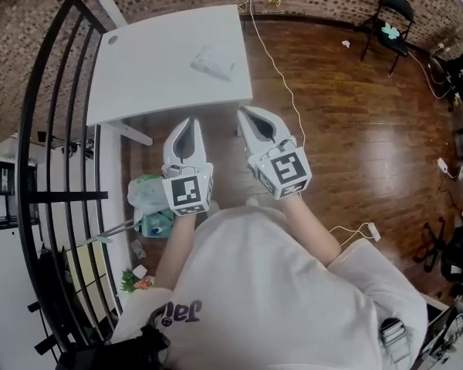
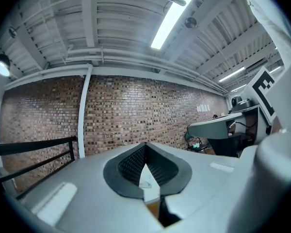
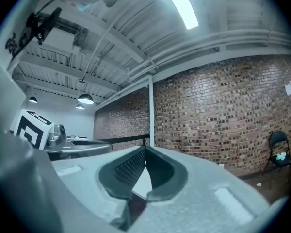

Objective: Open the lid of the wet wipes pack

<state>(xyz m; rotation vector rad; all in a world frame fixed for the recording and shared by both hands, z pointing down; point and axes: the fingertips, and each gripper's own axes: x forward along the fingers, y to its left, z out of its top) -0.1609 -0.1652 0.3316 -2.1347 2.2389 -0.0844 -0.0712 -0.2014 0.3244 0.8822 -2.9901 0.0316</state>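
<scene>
The wet wipes pack (image 1: 212, 62), a pale crumpled pouch, lies on the white table (image 1: 147, 75) towards its right side. Both grippers hang in front of the person's chest, short of the table's near edge and well apart from the pack. My left gripper (image 1: 191, 120) points level at the table; its tips meet with nothing between them (image 2: 145, 143). My right gripper (image 1: 245, 111) sits beside it, also shut and empty (image 3: 145, 148). Through each gripper's gap only a sliver of the white tabletop shows. The brick wall fills both gripper views.
A black metal railing (image 1: 54, 129) runs along the left. A green and white bag (image 1: 150, 203) lies on the floor below the left gripper. A white cable (image 1: 282, 75) crosses the wooden floor right of the table. A black folding chair (image 1: 393, 18) stands far right.
</scene>
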